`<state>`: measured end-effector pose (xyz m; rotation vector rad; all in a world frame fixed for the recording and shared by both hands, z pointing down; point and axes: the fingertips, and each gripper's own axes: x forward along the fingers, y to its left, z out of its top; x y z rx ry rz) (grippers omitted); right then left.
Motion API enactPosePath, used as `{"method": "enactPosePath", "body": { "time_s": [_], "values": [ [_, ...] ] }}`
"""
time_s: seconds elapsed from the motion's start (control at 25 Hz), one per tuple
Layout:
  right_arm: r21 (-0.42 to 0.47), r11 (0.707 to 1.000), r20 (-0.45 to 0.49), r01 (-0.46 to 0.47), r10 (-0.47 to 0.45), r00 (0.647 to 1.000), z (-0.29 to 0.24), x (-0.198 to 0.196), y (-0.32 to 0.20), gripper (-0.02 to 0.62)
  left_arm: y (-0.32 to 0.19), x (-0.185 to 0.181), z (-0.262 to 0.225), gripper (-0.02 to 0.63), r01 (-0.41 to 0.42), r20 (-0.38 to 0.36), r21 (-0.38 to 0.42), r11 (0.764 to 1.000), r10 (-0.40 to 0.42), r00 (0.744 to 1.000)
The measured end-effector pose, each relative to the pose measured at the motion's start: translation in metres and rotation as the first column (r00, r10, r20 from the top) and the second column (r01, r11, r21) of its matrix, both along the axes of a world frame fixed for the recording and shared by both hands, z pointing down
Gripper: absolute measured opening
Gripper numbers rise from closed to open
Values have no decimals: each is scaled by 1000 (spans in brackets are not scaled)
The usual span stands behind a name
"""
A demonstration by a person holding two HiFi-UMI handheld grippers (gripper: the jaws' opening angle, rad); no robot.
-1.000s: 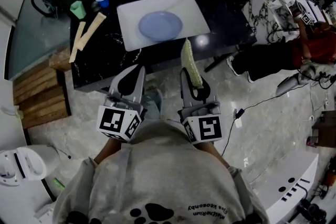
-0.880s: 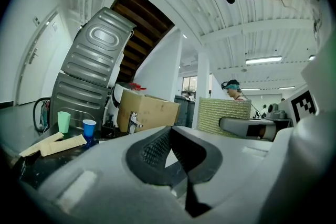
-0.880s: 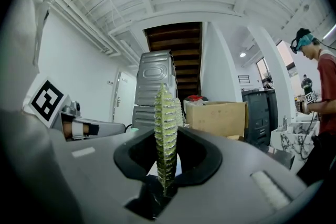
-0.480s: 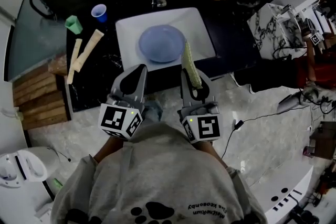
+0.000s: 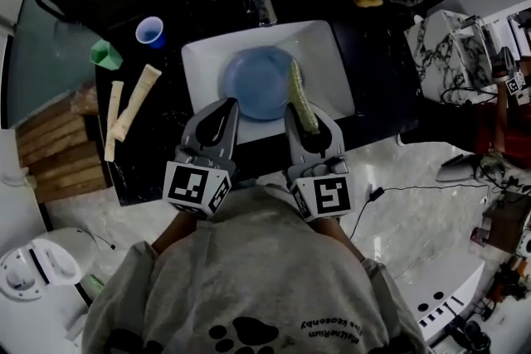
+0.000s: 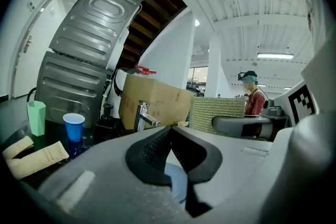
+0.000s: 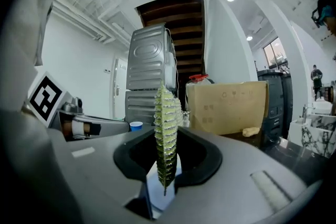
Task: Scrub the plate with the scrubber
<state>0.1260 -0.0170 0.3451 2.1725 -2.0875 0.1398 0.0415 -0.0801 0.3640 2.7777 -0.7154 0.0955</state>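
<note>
1. The right gripper (image 5: 305, 122) stands clamped on the green scrubber (image 5: 300, 98), held edge-on over the right rim of the blue plate (image 5: 253, 83), which lies in the white sink (image 5: 330, 54) by the tabletop's (image 5: 377, 87) near edge.
2. The left gripper (image 5: 222, 112), jaws together and empty, steadies nothing. A hard stroke may slide the plate or twist the thin scrubber out of the grip.

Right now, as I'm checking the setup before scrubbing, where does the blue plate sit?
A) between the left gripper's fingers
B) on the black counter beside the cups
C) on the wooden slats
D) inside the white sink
D: the head view shows the blue plate lying flat inside the white sink.
</note>
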Motion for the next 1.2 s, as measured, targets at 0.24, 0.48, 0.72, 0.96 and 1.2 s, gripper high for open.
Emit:
{"method": "enactPosePath", "body": {
  "time_s": [0.24,0.48,0.72,0.96,1.2],
  "values": [
    [-51,998,-2,39,-39,999,10,1,-45,71,-36,9,14,6,14,-11,-64,998,-15,1000],
    [-70,991,3,111,-111,994,18,-16,-74,71,-50,8,32,6,44,-8,-112,993,-45,999],
    [-126,978,8,166,-166,986,37,-15,-82,71,-58,8,51,6,82,14,-130,988,-81,997],
    [-147,963,27,226,-224,974,50,-8,-91,71,-62,11,66,6,139,64,-147,979,-131,989],
    [-183,934,44,308,-305,951,78,-3,-101,71,-71,11,87,6,207,103,-185,961,-190,976]
  ]
}}
